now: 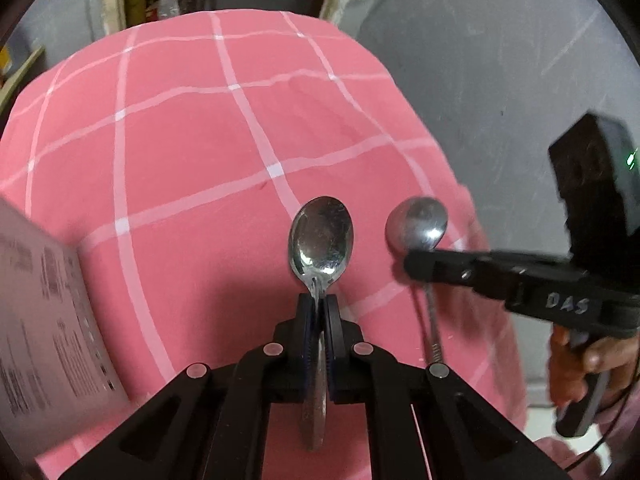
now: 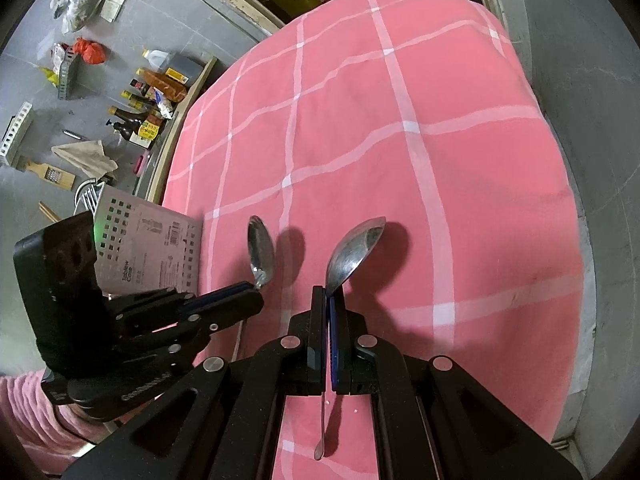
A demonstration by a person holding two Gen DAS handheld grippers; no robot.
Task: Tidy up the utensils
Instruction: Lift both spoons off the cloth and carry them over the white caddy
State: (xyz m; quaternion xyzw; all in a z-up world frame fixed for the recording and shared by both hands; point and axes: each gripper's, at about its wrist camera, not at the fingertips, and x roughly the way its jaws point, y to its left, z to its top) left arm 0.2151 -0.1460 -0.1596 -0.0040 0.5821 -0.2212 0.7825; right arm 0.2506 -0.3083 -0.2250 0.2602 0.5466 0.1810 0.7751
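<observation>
Left wrist view: my left gripper [image 1: 319, 300], jaws pinching a polished oval steel spoon [image 1: 321, 236] by its neck above the pink checked cloth [image 1: 192, 128].
Right wrist view: my right gripper [image 2: 329, 296], jaws clamped on a second glossy spoon [image 2: 354, 250]; perforated grey utensil box [image 2: 152, 240] stands left.

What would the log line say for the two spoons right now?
left gripper: shut on shiny metal spoon | right gripper: shut on second metal spoon | both above pink checked cloth

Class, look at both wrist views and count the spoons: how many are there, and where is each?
2. One spoon is clamped in the left gripper; the other spoon is clamped in the right gripper. More may be hidden in the perforated holder.
</observation>
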